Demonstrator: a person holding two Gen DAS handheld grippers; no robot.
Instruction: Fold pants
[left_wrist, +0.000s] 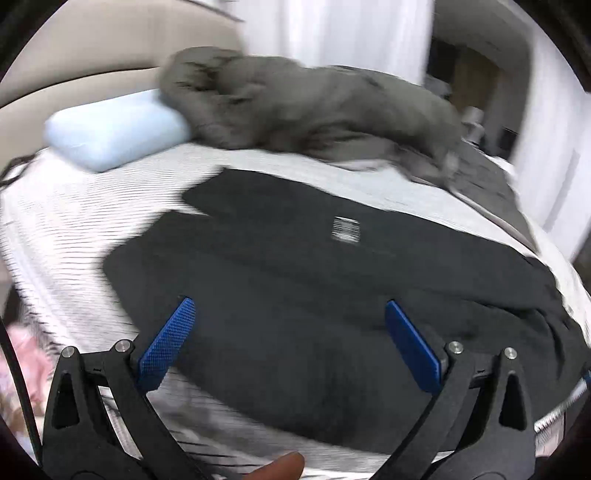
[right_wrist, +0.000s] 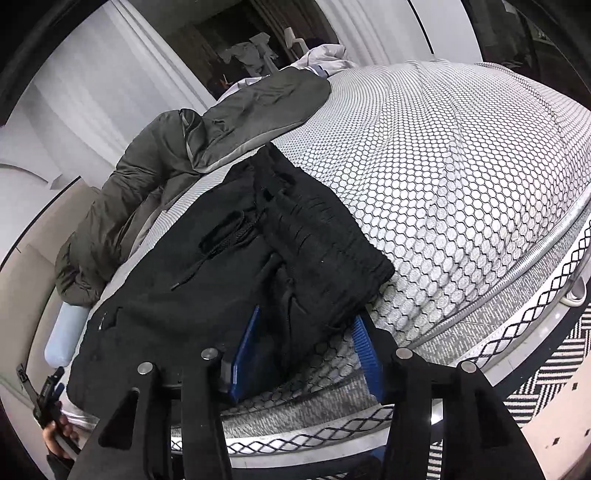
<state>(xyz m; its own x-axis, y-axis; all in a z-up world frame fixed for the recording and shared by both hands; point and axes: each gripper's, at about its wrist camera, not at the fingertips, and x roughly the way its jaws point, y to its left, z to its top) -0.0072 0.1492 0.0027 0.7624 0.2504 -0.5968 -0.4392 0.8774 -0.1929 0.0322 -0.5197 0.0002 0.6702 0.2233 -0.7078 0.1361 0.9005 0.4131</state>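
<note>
While pants (right_wrist: 229, 280) are lying ahead, long axis running leftward, right gripper (right_wrist: 303, 354) is straddling waistband corner half-open, unclamped; left gripper (left_wrist: 291, 343) is hovering wide open, empty.

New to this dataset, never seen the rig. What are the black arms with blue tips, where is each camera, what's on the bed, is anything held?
No robot here: a person carries a handheld two-finger gripper in each hand, with a fisheye camera on each looking along its fingers. The blue pads are the fingertips.

The left wrist view shows the left gripper wide open above the black pants, gripping nothing. It is blurred.

The right wrist view shows the right gripper at the bed's edge, partly open, with the waistband end of the pants between its pads; whether the pads press the cloth I cannot tell.

The pants lie on a honeycomb-patterned mattress. Also on it: a crumpled grey-green garment and a light blue pillow.
</note>
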